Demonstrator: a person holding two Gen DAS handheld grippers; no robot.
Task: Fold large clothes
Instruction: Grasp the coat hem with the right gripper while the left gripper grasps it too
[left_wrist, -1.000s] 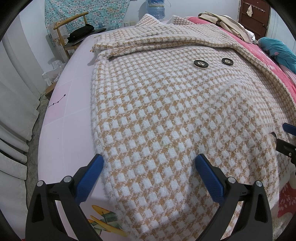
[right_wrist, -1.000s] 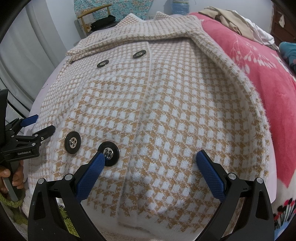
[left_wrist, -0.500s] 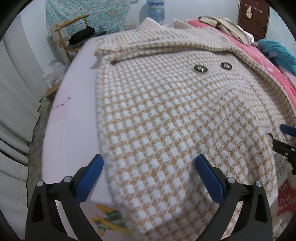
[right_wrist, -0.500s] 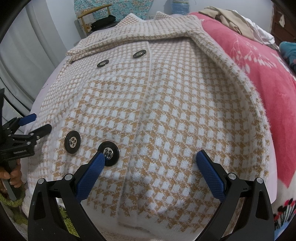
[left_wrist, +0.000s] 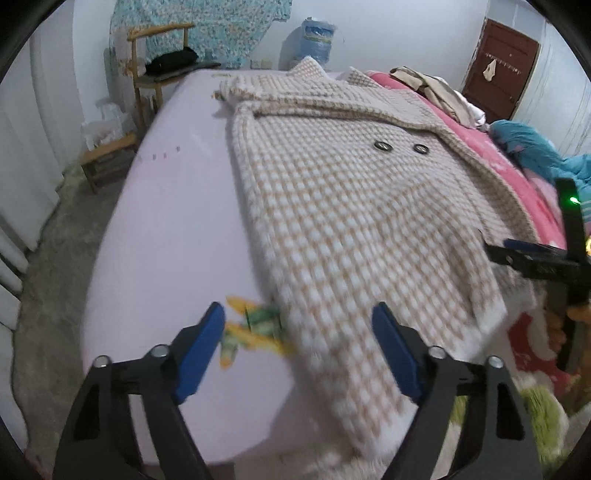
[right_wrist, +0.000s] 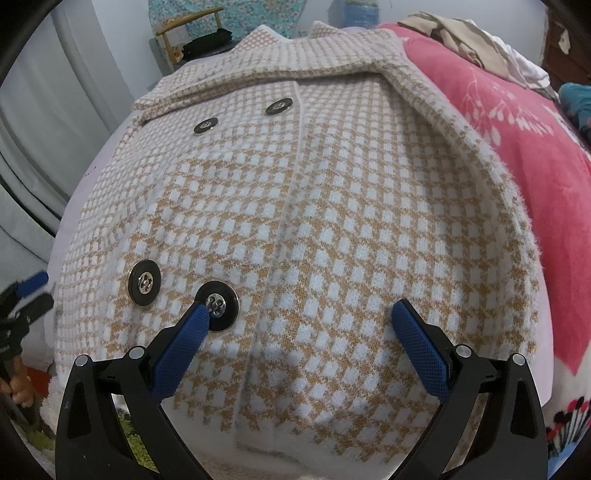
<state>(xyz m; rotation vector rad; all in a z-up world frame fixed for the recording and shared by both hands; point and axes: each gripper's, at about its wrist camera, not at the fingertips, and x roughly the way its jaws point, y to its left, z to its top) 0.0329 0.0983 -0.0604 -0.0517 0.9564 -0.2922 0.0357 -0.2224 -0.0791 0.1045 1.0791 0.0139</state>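
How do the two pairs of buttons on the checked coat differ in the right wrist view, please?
The near pair of buttons sits low on the checked coat, one partly behind a right gripper fingertip; the far pair of buttons lies just below the collar, unobstructed. The near pair looks larger. All four are dark, round and shiny.
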